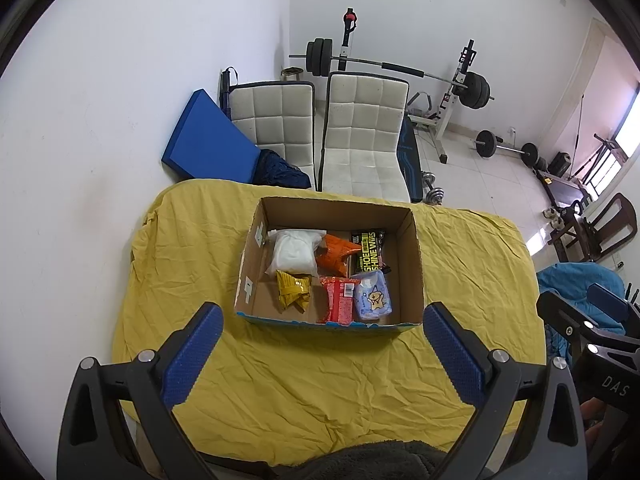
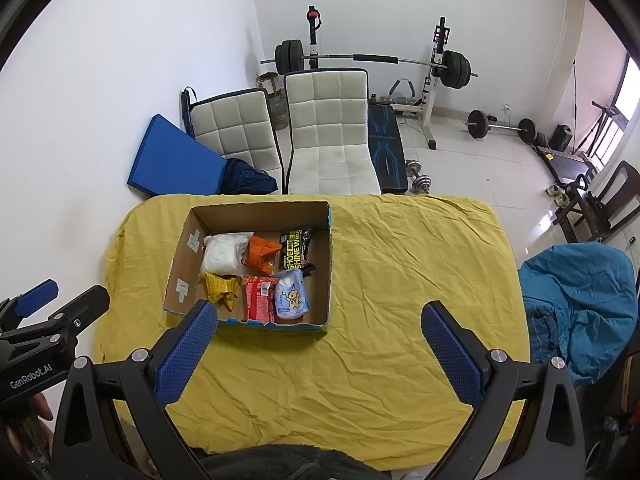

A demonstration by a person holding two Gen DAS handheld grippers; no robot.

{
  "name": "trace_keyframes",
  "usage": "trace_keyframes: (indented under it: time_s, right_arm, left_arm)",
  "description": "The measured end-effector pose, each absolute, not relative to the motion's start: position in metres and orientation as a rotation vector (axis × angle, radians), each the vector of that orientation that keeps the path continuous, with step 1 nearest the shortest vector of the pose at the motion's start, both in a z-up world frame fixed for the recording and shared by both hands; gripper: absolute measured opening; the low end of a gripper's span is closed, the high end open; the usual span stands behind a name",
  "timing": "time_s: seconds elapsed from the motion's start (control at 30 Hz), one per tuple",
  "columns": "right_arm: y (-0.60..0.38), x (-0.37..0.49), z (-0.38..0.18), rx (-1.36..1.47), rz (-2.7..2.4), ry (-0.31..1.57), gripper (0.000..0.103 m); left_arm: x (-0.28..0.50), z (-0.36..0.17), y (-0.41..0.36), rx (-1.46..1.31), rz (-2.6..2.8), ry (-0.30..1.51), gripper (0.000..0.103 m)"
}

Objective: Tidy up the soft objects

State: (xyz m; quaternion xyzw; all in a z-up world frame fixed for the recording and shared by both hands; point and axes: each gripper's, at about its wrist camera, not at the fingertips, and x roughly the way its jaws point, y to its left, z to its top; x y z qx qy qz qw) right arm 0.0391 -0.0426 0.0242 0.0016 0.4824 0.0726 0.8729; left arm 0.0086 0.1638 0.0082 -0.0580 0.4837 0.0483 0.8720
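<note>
**Six soft packs sitting inside the open box**

Right now a yellow cloth [image 1: 320, 380] is covering the table, and an open cardboard box [image 1: 416, 256] is sitting on it toward the far side, its top facing up and its longer sides running left to right.

Inside, six soft items are lying in two rows. Along the far row, a white bag [image 1: 294, 254] is resting at the left, its length running front to back; an orange pack [image 1: 336, 256] is leaning against it at a tilt; and a black pack lettered "SHOE SHINE WIPES" [image 1: 368, 250] is lying at the right, its long axis pointing away from the cameras. Along the near row, a crumpled yellow pack [image 1: 294, 290] is sitting at the left, a red pack [image 1: 340, 300] is lying in the middle with its length front to back, and a pale blue tissue pack [image 1: 374, 296] printed with a cartoon animal is touching it on the right. The box's right-hand part is showing bare cardboard.

Both tools are hovering above the cloth on the near side of the box. The left gripper [image 1: 322, 320] is spread wide with nothing between its blue pads, and the right gripper [image 2: 320, 316] is likewise spread and gripping nothing.
</note>
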Motion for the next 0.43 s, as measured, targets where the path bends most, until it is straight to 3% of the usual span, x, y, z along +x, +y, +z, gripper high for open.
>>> trace_keyframes:
  time_s: [0.43]
  right_arm:
    - [-0.0387, 0.0429, 0.0161, -0.001, 0.152, 1.026, 0.103]
  left_arm:
    - [0.0092, 0.0020, 0.1651, -0.127, 0.110, 1.031, 0.103]
